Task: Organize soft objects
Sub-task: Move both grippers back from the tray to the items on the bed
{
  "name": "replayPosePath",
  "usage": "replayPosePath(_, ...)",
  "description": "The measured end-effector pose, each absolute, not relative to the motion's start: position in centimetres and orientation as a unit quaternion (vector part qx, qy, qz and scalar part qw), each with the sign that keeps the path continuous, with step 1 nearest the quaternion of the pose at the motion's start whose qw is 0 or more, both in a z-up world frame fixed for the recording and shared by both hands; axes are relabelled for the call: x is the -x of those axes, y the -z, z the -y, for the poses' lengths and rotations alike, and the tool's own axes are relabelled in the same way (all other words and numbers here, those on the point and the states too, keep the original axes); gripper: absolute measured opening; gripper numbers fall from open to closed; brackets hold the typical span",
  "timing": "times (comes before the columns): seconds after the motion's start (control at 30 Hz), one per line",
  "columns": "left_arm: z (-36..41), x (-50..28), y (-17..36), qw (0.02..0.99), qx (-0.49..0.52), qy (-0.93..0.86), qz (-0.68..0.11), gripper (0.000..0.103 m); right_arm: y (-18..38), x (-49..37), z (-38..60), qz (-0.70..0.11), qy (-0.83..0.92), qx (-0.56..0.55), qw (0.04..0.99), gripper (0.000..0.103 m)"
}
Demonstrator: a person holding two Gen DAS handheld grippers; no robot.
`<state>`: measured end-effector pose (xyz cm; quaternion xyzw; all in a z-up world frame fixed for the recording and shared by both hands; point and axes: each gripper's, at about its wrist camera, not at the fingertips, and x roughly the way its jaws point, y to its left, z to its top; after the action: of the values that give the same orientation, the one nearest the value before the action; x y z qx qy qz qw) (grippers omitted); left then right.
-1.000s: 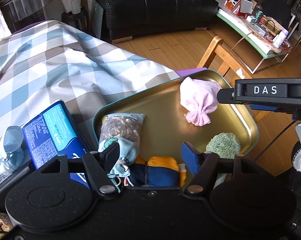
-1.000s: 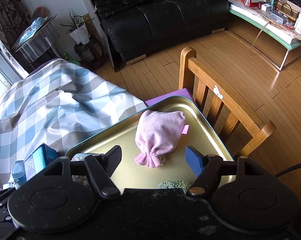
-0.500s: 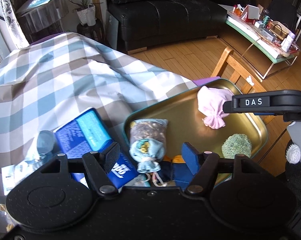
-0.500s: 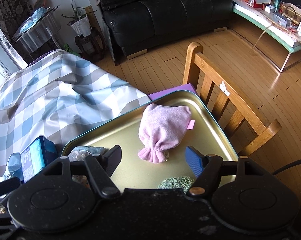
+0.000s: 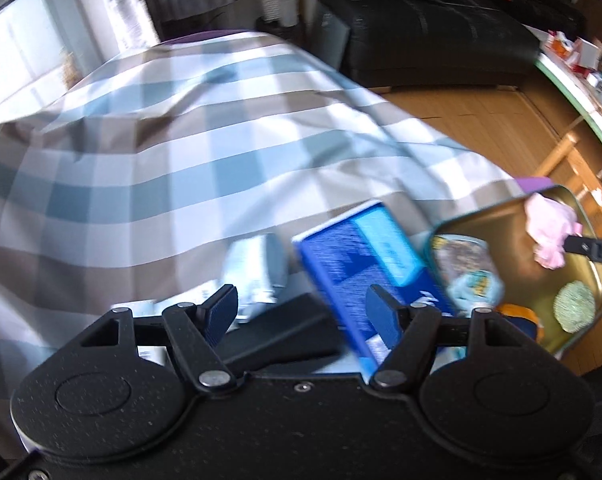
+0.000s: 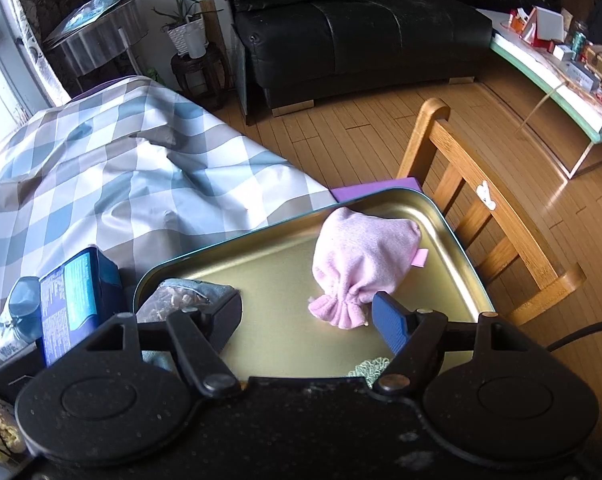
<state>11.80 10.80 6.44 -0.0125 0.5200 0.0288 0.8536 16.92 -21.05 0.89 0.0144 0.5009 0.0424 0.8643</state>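
The left gripper point(image 5: 301, 312) is released and empty, jaws just widened, over the blue box point(image 5: 365, 264); the right gripper point(image 6: 307, 320) hangs released by the pink pouch point(image 6: 361, 268). Four soft things already lie in the gold tray point(image 6: 453, 240); leftovers wait on the checked desk point(image 5: 181, 160)

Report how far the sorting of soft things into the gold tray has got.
Done: the pink pouch, a patterned pouch, a green scrubber and an orange-and-blue piece lie in the gold tray. In hand: nothing; both the left tool and the right tool are open and empty. Left: a pale blue packet beside the blue box on the checked cloth.
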Motion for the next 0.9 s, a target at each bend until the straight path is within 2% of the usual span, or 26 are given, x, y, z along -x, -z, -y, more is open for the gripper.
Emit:
replayPosePath(0.23, -17.5, -12.2, -6.9, 0.848, 0.037, -0.078, -0.524, 0.069, -0.7, -16.2, 18.2, -0.488, -0.067, 0.019, 0.870, 0.072)
replayPosePath(0.53, -23.7, -11.6, -4.0, 0.832, 0.079, -0.108, -0.538, 0.070, -1.8, -13.0, 13.0, -0.436, -0.147, 0.060, 0.886, 0.072)
replayPosePath(0.67, -24.4, -11.8, -4.1, 0.827, 0.102, -0.093, -0.546, 0.070, -2.9, -11.4, 8.5, -0.429, -0.204, 0.046, 0.879, 0.072)
replayPosePath(0.9, -23.5, -12.3, -4.6, 0.835, 0.064, -0.081, -0.540, 0.071, -4.3, -8.0, -1.4, -0.407, -0.320, 0.096, 0.850, 0.072)
